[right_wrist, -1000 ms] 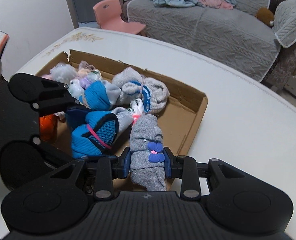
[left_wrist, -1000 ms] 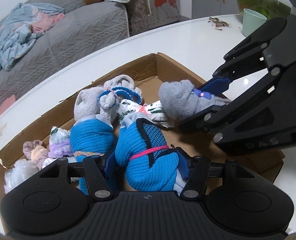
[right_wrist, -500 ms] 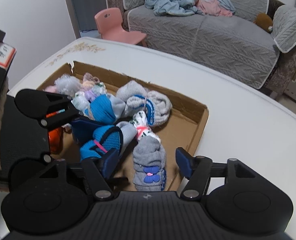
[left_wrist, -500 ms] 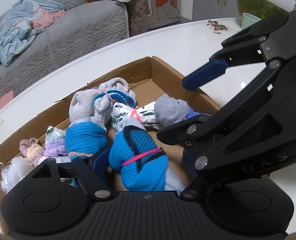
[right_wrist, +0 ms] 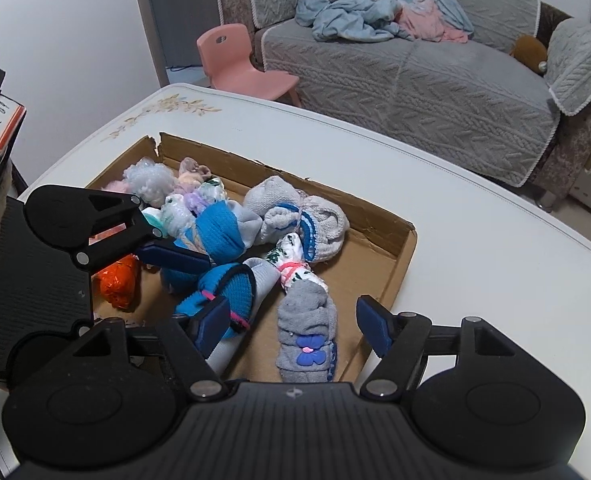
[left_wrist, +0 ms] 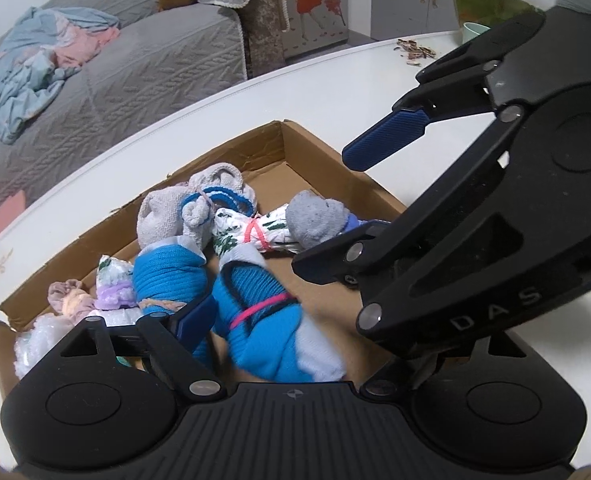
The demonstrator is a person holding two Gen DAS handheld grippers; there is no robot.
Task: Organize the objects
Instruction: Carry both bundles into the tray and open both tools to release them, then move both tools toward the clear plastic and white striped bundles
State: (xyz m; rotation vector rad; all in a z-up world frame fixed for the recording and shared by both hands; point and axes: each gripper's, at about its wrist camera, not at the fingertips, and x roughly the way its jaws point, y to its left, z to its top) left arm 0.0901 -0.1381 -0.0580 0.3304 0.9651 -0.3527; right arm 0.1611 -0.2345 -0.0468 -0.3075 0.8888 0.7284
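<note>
A shallow cardboard box (right_wrist: 399, 256) on the white table holds several rolled sock bundles. A grey sock roll with a purple bow (right_wrist: 307, 336) lies at the box's near right, between my right gripper's (right_wrist: 295, 324) open fingers and free of them. It also shows in the left wrist view (left_wrist: 315, 220). A blue sock roll with a pink band (left_wrist: 263, 320) lies between my left gripper's (left_wrist: 283, 328) open fingers; the right finger is hidden behind the right gripper's body (left_wrist: 475, 240). The blue roll also shows in the right wrist view (right_wrist: 227, 284).
Other bundles fill the box: a grey and blue one (right_wrist: 299, 216), a white patterned one (right_wrist: 291, 260), a second blue one (right_wrist: 219, 232), pale ones at the far left (right_wrist: 151, 180), an orange one (right_wrist: 115, 280). A green cup (left_wrist: 473, 30) stands far right. A sofa (right_wrist: 415, 92) lies beyond the table.
Both grippers have opened and let go: the right one dropped the grey roll in the box, the left one released the blue roll. Both have drawn back and up.
</note>
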